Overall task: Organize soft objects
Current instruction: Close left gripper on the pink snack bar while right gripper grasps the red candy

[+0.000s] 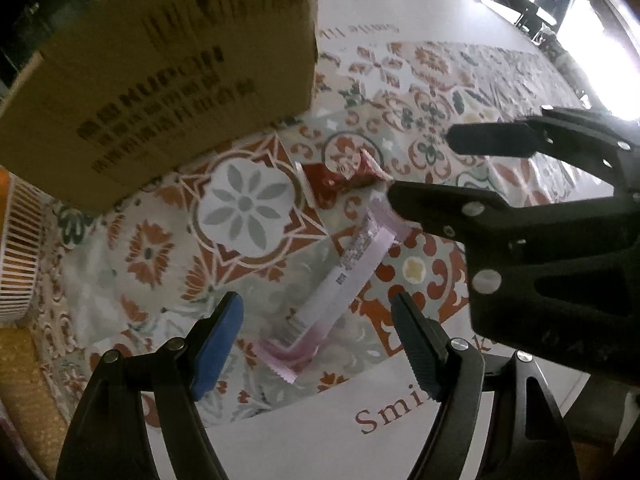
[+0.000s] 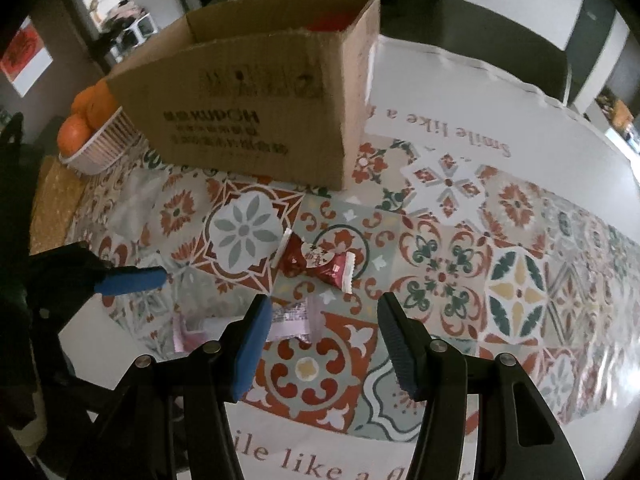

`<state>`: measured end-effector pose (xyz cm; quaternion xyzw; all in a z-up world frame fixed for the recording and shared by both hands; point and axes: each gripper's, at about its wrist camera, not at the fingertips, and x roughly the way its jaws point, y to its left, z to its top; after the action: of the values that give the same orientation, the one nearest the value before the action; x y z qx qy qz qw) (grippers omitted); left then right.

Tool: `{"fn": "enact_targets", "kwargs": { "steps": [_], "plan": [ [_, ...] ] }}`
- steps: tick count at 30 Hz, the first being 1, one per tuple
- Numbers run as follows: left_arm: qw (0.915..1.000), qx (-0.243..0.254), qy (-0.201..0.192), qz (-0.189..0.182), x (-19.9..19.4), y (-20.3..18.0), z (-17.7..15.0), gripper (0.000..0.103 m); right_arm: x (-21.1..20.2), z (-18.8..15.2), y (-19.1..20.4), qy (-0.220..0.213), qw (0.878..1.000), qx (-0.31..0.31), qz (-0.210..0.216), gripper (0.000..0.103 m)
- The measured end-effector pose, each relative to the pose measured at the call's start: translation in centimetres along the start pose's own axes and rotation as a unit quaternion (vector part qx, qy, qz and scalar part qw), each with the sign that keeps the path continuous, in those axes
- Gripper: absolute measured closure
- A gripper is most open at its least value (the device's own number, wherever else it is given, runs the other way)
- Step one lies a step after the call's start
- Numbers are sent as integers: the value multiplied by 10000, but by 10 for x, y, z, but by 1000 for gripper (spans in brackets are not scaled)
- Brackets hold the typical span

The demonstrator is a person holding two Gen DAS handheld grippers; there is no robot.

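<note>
A long pink and white snack packet [image 1: 340, 288] lies flat on the patterned tablecloth. My left gripper [image 1: 316, 340] hangs just above it, open, its pads on either side of the packet's near end without touching it. Beyond it lies a red sweet wrapper [image 1: 340, 176] with twisted ends. My right gripper [image 1: 424, 166] comes in from the right, open and empty, near the packet's far end. In the right wrist view, the right gripper [image 2: 320, 320] stands over the pink packet [image 2: 288, 320], which its blue pad partly hides, with the red wrapper [image 2: 316, 260] just ahead. A blue left fingertip [image 2: 136, 279] shows at left.
An open cardboard box [image 2: 256, 100] stands behind the packets, with something red inside; it fills the upper left of the left wrist view [image 1: 160, 80]. Left of the box, a white slatted basket [image 2: 104, 144] holds oranges [image 2: 86, 116]. The tablecloth [image 2: 516, 292] reaches the table's near edge.
</note>
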<state>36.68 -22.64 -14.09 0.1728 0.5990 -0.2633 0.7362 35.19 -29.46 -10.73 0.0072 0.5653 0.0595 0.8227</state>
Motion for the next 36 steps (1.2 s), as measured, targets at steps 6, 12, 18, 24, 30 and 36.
{"fn": "enact_targets", "kwargs": {
  "steps": [6, 12, 18, 24, 30, 36],
  "plan": [
    [9999, 28, 152, 10, 16, -1, -1, 27, 23, 1, 0, 88, 9992, -314, 224, 47],
    [9997, -37, 231, -15, 30, 1, 2, 32, 37, 9, 1, 16, 9973, -700, 217, 47],
    [9996, -50, 288, 17, 43, -1, 4, 37, 49, 17, 3, -1, 9932, -1134, 262, 47],
    [9996, -34, -9, 281, 42, -7, 2, 68, 55, 19, 2, -5, 9914, -1296, 204, 47],
    [9983, -540, 22, 196, 37, 11, -8, 81, 53, 20, 5, -131, 9916, -1283, 120, 47],
    [9945, -1045, -37, 18, 37, 32, -12, 81, 62, 25, 6, -80, 9921, -1248, 54, 47]
  ]
}}
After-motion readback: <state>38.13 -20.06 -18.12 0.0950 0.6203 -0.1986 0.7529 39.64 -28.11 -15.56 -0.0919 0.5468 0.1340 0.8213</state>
